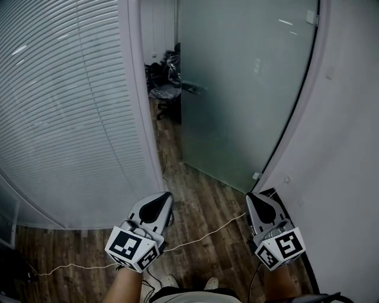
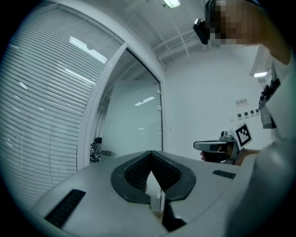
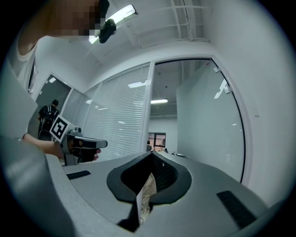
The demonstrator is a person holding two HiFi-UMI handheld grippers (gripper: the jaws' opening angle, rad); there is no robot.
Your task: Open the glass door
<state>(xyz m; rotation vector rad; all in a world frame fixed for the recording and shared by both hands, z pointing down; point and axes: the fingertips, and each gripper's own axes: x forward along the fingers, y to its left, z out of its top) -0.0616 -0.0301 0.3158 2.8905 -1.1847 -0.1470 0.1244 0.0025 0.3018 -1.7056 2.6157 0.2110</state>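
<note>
The glass door (image 1: 249, 89) stands swung open, its handle (image 1: 193, 87) at its left edge. The left gripper (image 1: 161, 200) and right gripper (image 1: 256, 200) hang above the wooden floor (image 1: 201, 201), well short of the door, jaws pressed together on nothing.

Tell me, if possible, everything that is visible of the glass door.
The glass door is one tall pane of frosted, grey-green glass, upright. A dark handle sits near its left edge; small metal fittings hold its right edge, top and bottom. It stands ajar: the gap at its left shows a room beyond. Its lower edge reaches down to the wooden floor. Nothing touches it.
</note>
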